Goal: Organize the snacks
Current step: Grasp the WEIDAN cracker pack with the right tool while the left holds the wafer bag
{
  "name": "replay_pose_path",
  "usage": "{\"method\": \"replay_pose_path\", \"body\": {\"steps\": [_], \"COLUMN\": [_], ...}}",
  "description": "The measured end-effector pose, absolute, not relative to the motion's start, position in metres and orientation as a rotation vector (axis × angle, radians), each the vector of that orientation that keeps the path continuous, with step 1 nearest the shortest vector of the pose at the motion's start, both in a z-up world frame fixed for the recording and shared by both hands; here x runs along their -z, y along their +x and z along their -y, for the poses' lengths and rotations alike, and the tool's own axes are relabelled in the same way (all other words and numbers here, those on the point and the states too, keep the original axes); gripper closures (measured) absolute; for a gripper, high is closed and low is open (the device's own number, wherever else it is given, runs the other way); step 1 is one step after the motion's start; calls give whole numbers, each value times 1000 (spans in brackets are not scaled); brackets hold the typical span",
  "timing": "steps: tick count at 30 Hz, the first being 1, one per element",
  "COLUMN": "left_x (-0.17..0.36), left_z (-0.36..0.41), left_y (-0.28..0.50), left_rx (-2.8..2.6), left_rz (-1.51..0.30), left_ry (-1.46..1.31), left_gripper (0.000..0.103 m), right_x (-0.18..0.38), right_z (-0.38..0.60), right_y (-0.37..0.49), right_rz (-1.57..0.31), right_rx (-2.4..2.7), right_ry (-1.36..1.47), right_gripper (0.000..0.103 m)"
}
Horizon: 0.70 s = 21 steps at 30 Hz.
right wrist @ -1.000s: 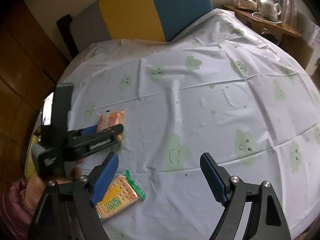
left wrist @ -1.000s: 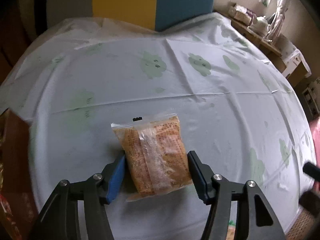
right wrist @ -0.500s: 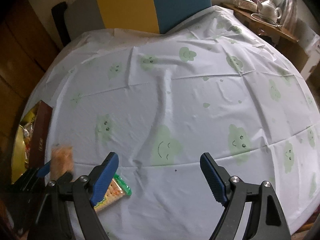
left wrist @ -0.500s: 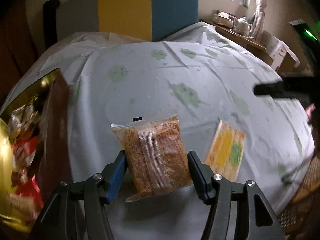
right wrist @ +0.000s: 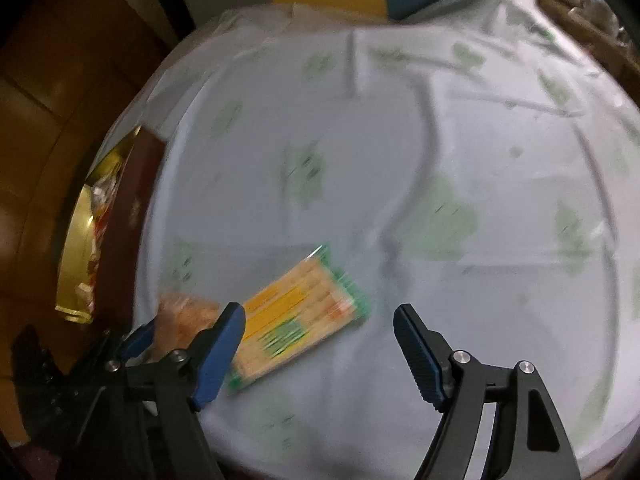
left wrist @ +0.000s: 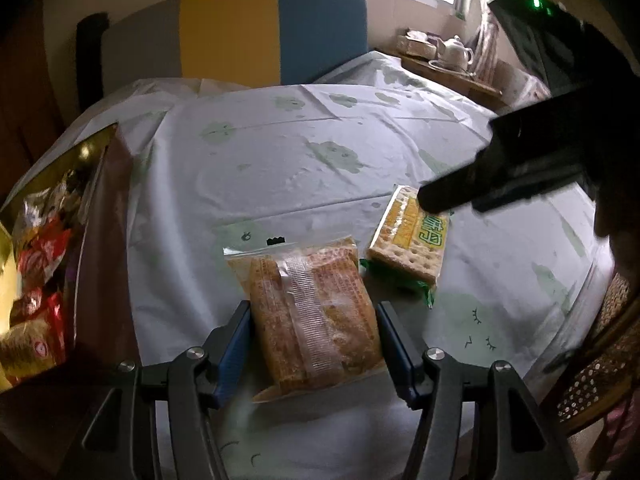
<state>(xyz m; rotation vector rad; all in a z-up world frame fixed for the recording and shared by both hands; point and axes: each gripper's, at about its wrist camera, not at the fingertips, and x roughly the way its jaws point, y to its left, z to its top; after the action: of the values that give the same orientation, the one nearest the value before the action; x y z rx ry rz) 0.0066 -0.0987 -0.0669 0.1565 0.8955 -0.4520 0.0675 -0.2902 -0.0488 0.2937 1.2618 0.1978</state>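
Observation:
My left gripper [left wrist: 314, 320] is shut on an orange biscuit packet [left wrist: 310, 308] in clear wrap and holds it above the table's near edge. It shows blurred at the lower left of the right wrist view [right wrist: 184, 316]. A yellow and green cracker packet [left wrist: 412, 242] lies on the tablecloth just right of it, also in the right wrist view [right wrist: 296, 316]. My right gripper [right wrist: 318, 332] is open and empty, hovering above the cracker packet. A brown box with gold lining [left wrist: 100, 240] holding several red wrapped snacks stands at the left.
The round table has a white cloth with green cloud faces [left wrist: 332, 152]. A grey, yellow and blue chair back [left wrist: 240, 32] stands behind it. A side table with a teapot [left wrist: 454, 50] is at the back right. A wicker chair [left wrist: 596, 376] is at the near right.
My left gripper carried the orange packet back toward the near left, by the box. My right gripper swung left and down over the cracker packet; its view is blurred by motion.

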Motion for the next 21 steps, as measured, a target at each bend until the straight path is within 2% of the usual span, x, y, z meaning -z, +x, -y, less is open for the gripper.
{"method": "replay_pose_path", "body": {"steps": [3, 9, 11, 17, 19, 21], "left_x": [67, 69, 70, 70, 71, 71], "left_z": [91, 83, 83, 81, 80, 81], "left_y": [2, 1, 1, -3, -4, -3], "left_rx": [448, 456, 458, 469, 470, 467], "left_rz": [-889, -885, -882, -876, -876, -878], "left_ry": [138, 107, 107, 100, 97, 94], "left_gripper": [41, 42, 42, 41, 41, 41], "right_x": [59, 72, 73, 76, 72, 68], "right_z": [278, 269, 262, 234, 228, 227], "right_y": [61, 72, 78, 99, 95, 87], "right_rz": [-1290, -1264, -1254, -1254, -1252, -1248], "right_rx": [-186, -121, -103, -106, -127, -111], "right_ry": [341, 425, 415, 187, 62, -50], "right_gripper": [26, 38, 39, 40, 46, 47]}}
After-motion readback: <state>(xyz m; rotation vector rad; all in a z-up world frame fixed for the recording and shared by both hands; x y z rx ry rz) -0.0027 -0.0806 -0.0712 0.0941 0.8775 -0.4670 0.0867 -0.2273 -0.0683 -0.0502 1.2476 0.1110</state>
